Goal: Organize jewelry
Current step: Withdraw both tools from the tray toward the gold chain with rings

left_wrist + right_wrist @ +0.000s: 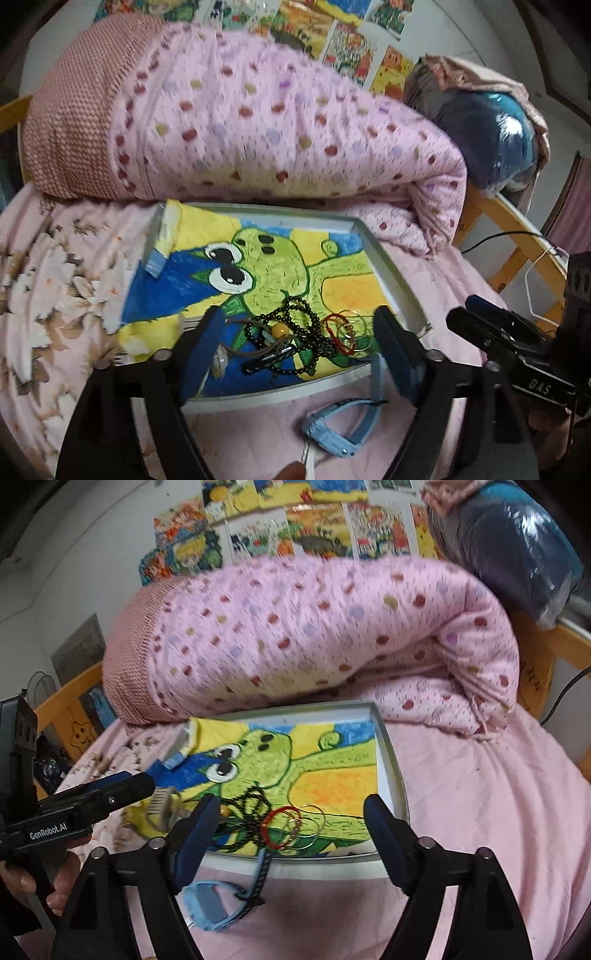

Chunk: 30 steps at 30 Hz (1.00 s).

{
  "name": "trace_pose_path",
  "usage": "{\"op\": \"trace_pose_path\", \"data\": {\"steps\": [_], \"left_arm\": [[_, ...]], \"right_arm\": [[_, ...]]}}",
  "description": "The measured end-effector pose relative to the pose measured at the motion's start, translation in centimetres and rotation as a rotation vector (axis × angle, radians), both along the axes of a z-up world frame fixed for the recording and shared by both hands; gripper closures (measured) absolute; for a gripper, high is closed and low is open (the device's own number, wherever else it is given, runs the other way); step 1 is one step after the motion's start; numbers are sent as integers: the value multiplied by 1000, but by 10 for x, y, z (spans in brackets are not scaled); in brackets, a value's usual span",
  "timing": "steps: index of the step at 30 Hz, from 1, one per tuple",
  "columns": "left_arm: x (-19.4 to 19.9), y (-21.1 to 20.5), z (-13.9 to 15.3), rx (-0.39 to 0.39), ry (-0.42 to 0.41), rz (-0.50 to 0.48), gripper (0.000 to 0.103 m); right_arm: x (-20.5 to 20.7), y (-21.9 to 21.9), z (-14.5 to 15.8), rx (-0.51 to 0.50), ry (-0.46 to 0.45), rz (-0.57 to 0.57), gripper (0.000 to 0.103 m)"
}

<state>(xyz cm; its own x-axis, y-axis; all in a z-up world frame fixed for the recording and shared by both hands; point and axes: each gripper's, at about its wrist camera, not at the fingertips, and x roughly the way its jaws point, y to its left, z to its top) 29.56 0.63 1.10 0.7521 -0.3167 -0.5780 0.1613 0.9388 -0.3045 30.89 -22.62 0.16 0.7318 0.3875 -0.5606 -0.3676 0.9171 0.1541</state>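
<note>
Cloth, paper, beads and plastic under my two cameras.

I see a soft matt quilt point(258, 122) of dotted pink cloth, a smooth pink bedsheet point(480, 794), and a shallow tray point(391, 273) with a pale, smooth rim, lined with waxy crayon-coloured paper point(332, 258). Glossy black beads point(314, 325) lie beside thin shiny wire hoops point(314, 823). The blue watch point(332, 432) looks like matt plastic; the bed rail point(517, 236) looks like varnished wood.

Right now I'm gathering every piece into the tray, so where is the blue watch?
The blue watch lies outside the tray on the pink bedsheet, just in front of the tray's near edge, below the black bead necklace.
</note>
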Motion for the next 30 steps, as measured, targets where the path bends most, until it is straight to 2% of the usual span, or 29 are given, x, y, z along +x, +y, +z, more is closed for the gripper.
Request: {"op": "trace_pose_path", "data": {"steps": [3, 4, 11, 20, 26, 30], "left_arm": [[-23, 3, 14, 6, -39, 20, 9], [-29, 4, 17, 2, -52, 23, 8], [-83, 7, 38, 38, -129, 31, 7], [-145, 16, 47, 75, -180, 32, 3], [-175, 27, 31, 105, -145, 30, 3], [-190, 35, 6, 134, -73, 24, 3]], "right_arm": [[-19, 0, 11, 4, -35, 7, 14], [-27, 0, 15, 9, -48, 9, 13], [-80, 1, 35, 9, -105, 26, 6], [-135, 3, 42, 23, -131, 42, 0], [-162, 5, 29, 27, -91, 52, 0], [-173, 9, 4, -2, -22, 62, 0]]}}
